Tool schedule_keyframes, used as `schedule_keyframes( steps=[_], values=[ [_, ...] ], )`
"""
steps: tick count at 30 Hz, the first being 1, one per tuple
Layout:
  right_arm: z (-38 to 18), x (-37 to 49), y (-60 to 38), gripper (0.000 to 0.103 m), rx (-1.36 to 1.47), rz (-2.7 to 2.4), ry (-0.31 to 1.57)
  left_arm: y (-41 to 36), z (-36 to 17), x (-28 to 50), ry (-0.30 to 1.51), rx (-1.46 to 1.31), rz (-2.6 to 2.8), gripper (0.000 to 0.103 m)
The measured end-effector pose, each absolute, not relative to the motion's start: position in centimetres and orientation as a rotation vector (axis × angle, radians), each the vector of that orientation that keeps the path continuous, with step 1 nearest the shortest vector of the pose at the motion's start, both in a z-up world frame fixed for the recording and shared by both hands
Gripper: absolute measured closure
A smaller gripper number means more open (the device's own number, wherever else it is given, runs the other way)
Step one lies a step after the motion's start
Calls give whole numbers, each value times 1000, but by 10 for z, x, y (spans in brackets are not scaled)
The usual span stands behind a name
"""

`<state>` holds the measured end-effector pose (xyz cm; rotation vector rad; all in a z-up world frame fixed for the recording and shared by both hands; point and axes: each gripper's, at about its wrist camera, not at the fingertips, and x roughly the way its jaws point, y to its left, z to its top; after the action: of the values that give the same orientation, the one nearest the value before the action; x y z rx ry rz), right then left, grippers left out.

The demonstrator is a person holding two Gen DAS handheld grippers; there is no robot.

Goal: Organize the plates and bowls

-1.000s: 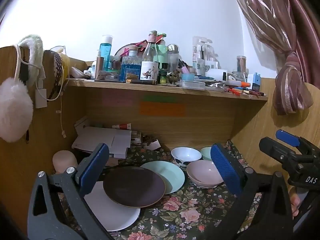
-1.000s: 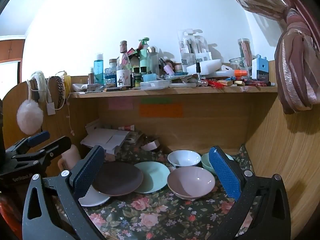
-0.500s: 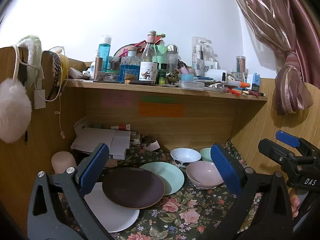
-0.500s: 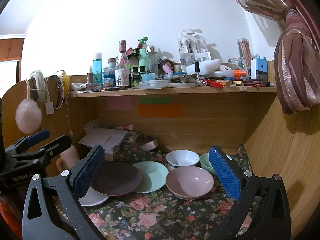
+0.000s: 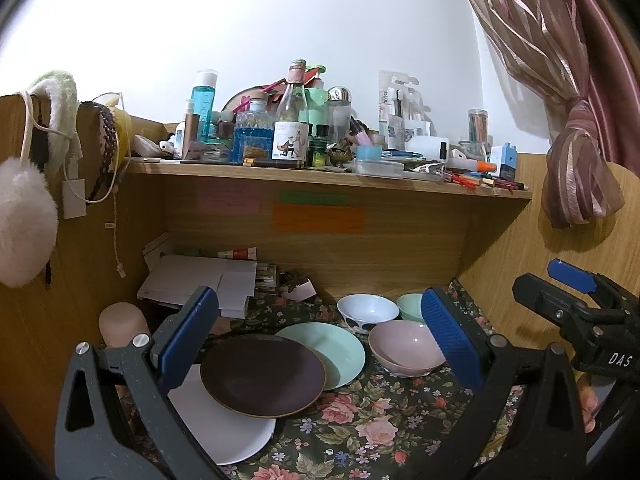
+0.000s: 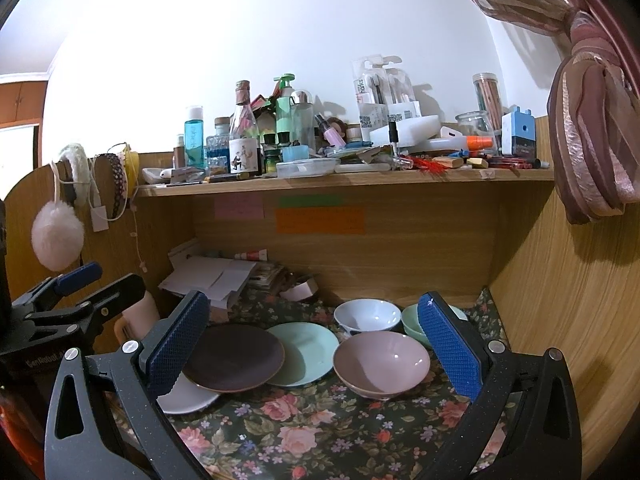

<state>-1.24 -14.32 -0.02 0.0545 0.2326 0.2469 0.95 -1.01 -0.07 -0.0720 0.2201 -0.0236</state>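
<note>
Both my left gripper (image 5: 320, 340) and right gripper (image 6: 314, 344) hold their fingers spread and empty above the brown plate (image 5: 262, 376) and pink bowl (image 6: 381, 363).

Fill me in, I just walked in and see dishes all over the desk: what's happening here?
A person holds two handheld grippers, the left gripper and right gripper, both open and holding nothing, above the floral tablecloth. A dark brown plate overlaps a white plate and a mint green plate. A pink bowl, a white bowl and a mint green bowl sit separately. Nothing is stacked yet.
</note>
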Motion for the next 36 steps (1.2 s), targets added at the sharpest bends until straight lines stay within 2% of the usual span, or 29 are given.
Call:
schedule_keyframes(
  steps=[36],
  values=[
    [-1, -11, -139, 0, 55, 256, 242, -7, -4, 10, 227, -69, -36, 0]
  ],
)
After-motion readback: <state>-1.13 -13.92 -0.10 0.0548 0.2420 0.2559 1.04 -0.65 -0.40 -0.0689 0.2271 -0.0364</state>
